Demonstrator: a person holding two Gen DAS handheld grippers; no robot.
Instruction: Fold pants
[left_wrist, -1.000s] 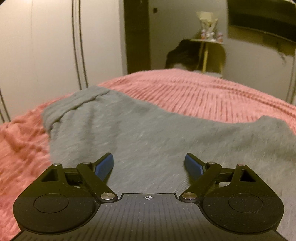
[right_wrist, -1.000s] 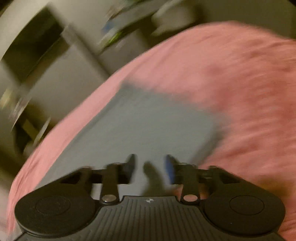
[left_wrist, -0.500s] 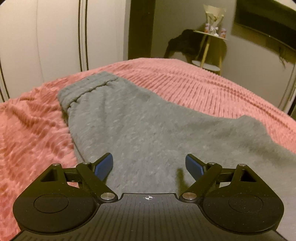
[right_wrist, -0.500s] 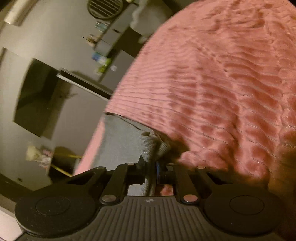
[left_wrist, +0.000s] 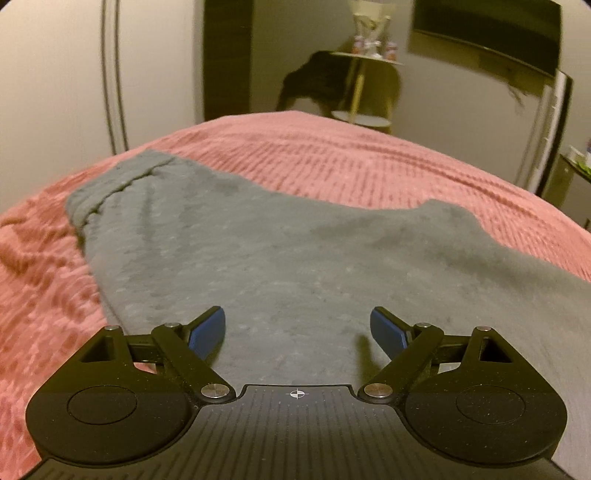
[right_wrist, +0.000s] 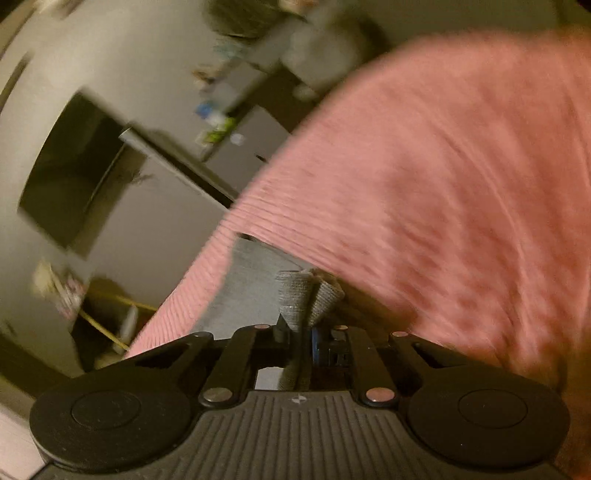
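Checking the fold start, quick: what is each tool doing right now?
Left tool: open, holding nothing, over the grey pants.
Right tool: closed on a bunched edge of the grey pants.

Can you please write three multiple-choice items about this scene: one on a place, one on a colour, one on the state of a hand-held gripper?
1. Where do the pants lie?
A. on the bed cover
B. on the round side table
C. on the floor

2. What colour are the pads of the left hand-held gripper?
A. red
B. blue
C. white

3. How is the right hand-held gripper?
A. wide open and empty
B. shut on nothing
C. shut on a gray fabric edge

Key:
1 A: the gray pants are spread over the pink ribbed cover.
2 B: both pads show blue in the left wrist view.
3 C: bunched gray fabric sticks out from between the closed fingers in the right wrist view.
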